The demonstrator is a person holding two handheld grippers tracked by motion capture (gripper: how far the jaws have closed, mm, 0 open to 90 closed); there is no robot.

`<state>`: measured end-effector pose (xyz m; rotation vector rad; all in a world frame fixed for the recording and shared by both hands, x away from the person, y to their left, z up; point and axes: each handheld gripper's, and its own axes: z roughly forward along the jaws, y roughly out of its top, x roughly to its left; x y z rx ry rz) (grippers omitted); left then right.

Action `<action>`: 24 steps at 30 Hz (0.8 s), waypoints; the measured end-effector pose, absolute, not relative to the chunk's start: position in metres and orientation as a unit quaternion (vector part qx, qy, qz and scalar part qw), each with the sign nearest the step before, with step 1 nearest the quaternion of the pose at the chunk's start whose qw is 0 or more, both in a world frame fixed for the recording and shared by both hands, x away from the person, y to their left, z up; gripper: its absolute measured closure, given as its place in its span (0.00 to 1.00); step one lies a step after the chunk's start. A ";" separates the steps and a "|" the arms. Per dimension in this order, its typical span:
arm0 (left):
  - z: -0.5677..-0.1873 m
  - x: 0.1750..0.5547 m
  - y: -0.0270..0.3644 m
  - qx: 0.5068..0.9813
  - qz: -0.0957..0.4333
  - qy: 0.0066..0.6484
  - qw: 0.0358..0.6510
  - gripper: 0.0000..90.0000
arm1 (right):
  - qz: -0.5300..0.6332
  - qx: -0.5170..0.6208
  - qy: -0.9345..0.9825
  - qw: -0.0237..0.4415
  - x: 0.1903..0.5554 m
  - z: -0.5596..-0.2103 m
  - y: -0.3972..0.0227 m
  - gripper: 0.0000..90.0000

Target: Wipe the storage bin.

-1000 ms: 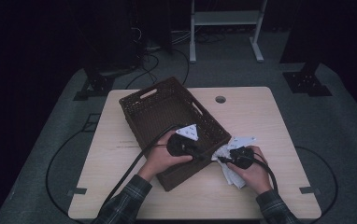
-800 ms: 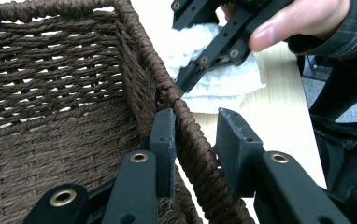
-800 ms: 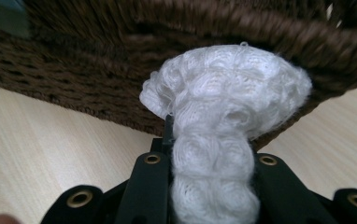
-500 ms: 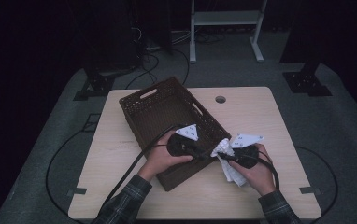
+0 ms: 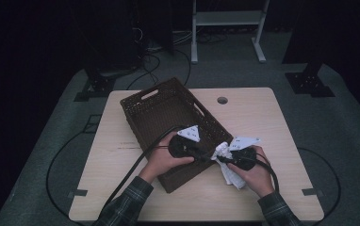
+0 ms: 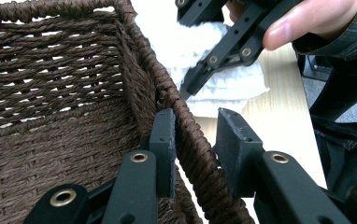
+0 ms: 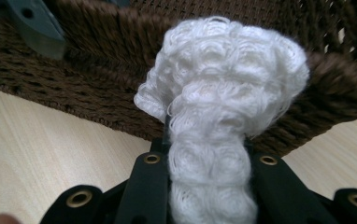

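A brown woven basket stands askew on the wooden table. My left gripper straddles its near right wall, one jaw inside and one outside, shut on the rim. My right gripper is shut on a white towel, just outside that wall. The towel's bunched end stands up from my right gripper against the basket's side; its tail hangs to the table. In the left gripper view the towel lies past the rim, with a finger of the right gripper on it.
The table has a round cable hole at the back. Black cables trail from both grippers off the front edge. A white frame stands on the dark floor behind.
The right gripper has gathered the towel off the table and brought it a little left, against the basket's wall. The left gripper has stayed on the rim.
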<state>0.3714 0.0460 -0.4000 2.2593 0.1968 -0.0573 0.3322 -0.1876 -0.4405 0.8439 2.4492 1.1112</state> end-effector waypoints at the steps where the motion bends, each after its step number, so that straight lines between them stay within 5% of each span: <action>1: -0.400 0.371 0.046 0.902 -0.023 0.079 0.423 0.75 | 0.386 0.291 0.860 0.161 0.334 -0.442 -0.188 0.84; 24: -0.400 0.371 0.046 0.902 -0.021 0.078 0.424 0.75 | 0.337 0.301 0.884 0.118 0.343 -0.478 -0.177 0.83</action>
